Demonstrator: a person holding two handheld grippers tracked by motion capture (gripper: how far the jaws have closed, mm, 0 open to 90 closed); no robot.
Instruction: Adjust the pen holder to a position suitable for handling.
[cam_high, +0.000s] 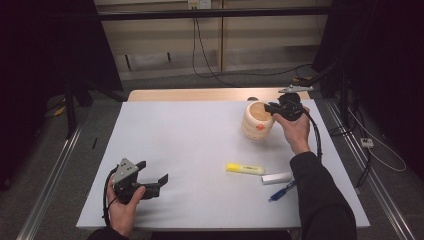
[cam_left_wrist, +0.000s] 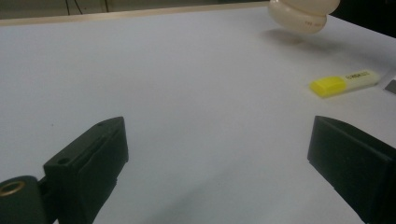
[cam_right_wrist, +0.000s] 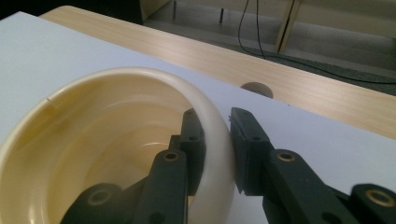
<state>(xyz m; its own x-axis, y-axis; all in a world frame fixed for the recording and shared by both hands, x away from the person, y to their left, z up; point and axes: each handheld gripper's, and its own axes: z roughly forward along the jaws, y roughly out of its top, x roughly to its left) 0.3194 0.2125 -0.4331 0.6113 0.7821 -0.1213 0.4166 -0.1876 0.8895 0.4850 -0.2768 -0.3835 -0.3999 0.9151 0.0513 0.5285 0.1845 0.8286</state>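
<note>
My right gripper (cam_right_wrist: 217, 140) pinches the rim of the cream cup (cam_right_wrist: 112, 140), one jaw inside, one outside, at the table's (cam_high: 190, 145) far right. My left gripper (cam_high: 150, 177) rests wide open, near left.

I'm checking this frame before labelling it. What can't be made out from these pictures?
- Cream holder: in the right gripper view the right gripper straddling its rim hides part of its floor.
- Holder in the left gripper view: top cut off by the edge.
- Yellow highlighter: print too small to read.
- Blue pen, high view: partly under the sleeve.
- Left gripper: jaws open.
</note>
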